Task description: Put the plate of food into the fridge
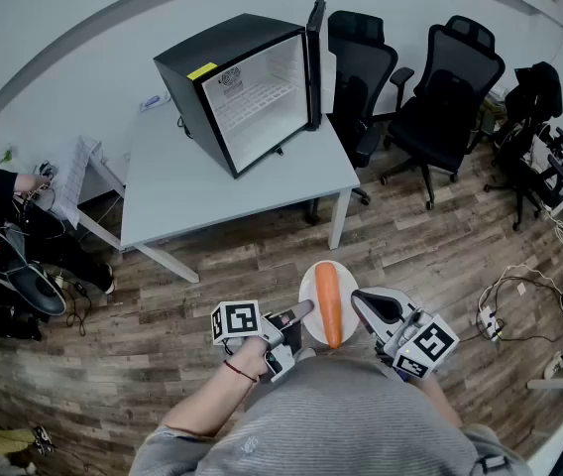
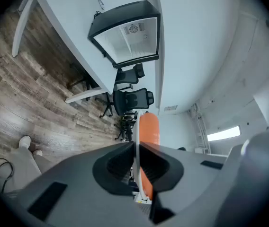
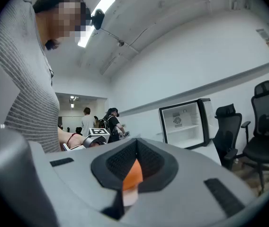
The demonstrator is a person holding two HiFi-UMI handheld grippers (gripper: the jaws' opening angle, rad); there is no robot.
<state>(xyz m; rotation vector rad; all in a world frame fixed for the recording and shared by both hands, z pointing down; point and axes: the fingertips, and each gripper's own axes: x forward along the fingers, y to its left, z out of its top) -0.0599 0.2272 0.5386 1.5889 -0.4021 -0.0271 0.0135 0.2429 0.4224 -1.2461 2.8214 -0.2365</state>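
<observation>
I hold a white plate (image 1: 307, 288) with a long orange carrot (image 1: 329, 303) on it low in front of the person's body, above the wooden floor. My left gripper (image 1: 303, 309) is shut on the plate's left rim and my right gripper (image 1: 358, 298) is shut on its right rim. The left gripper view shows the plate edge-on (image 2: 135, 143) between the jaws, with the carrot (image 2: 149, 129) behind it. The right gripper view shows the carrot's tip (image 3: 133, 172) and a bit of plate (image 3: 129, 196). The black mini fridge (image 1: 247, 87) stands on a grey table (image 1: 187, 186), its door (image 1: 315, 62) swung open and its white inside bare.
Two black office chairs (image 1: 450, 92) stand right of the table. More chairs and cables (image 1: 505, 296) lie at the far right. A person (image 1: 4, 206) sits at the left by a small desk. Wooden floor lies between me and the table.
</observation>
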